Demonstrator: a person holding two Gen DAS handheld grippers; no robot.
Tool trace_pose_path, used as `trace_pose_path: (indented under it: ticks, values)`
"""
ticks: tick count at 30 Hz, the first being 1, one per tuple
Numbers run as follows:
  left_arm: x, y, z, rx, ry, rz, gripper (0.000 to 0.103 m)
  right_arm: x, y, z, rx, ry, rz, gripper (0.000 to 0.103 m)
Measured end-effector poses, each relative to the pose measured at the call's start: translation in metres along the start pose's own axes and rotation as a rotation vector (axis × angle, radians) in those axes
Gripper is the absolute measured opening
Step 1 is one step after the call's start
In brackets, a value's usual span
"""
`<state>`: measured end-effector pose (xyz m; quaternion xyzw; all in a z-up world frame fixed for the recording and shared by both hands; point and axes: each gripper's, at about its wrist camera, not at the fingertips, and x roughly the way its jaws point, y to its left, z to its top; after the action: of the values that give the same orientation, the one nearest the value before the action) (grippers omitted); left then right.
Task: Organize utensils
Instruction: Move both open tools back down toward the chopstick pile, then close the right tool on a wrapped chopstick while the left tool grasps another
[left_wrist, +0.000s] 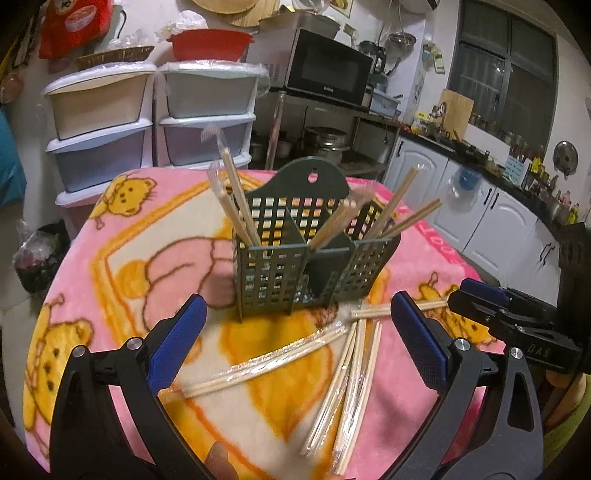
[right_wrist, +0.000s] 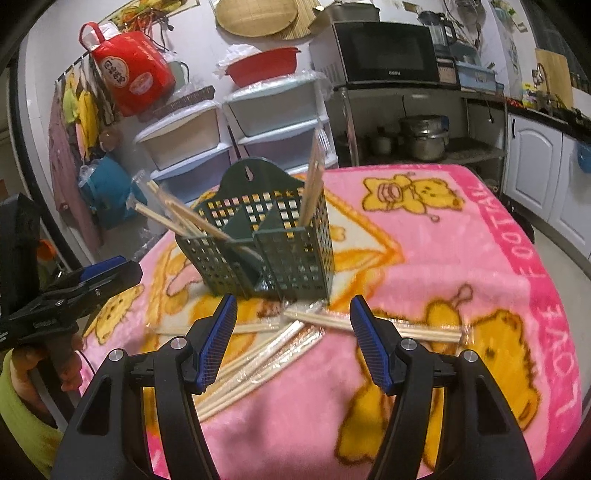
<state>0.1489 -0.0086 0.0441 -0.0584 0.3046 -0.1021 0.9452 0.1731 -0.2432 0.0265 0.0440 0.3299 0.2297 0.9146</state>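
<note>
A dark green perforated utensil holder (left_wrist: 310, 254) stands on the pink blanket-covered table (left_wrist: 129, 229); it also shows in the right wrist view (right_wrist: 266, 247). Wrapped chopstick pairs stand in its compartments (left_wrist: 236, 199) (right_wrist: 314, 177). Several more wrapped chopsticks lie loose on the blanket in front of it (left_wrist: 351, 373) (right_wrist: 266, 354). My left gripper (left_wrist: 299, 317) is open and empty, just in front of the holder above the loose chopsticks. My right gripper (right_wrist: 293, 314) is open and empty, over the loose chopsticks; it appears at the right in the left wrist view (left_wrist: 480, 299).
Plastic drawer units (left_wrist: 110, 122) stand behind the table. A metal rack holds a microwave (left_wrist: 328, 70) and pots. Kitchen counter and white cabinets (left_wrist: 491, 206) run along the right. A red bag (right_wrist: 129, 74) hangs on the wall.
</note>
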Motion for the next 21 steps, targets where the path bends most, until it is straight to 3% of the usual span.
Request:
trace_pose_path:
  ticks: [16,21]
  values:
    - [0.035,-0.002,-0.025,0.063,0.114,0.023,0.091,0.034,-0.003,-0.027,0.012,0.130,0.027,0.038]
    - [0.054,-0.004,-0.035,0.102,0.178,0.023,0.075,0.051,-0.002,-0.030,0.009,0.178,0.034,0.033]
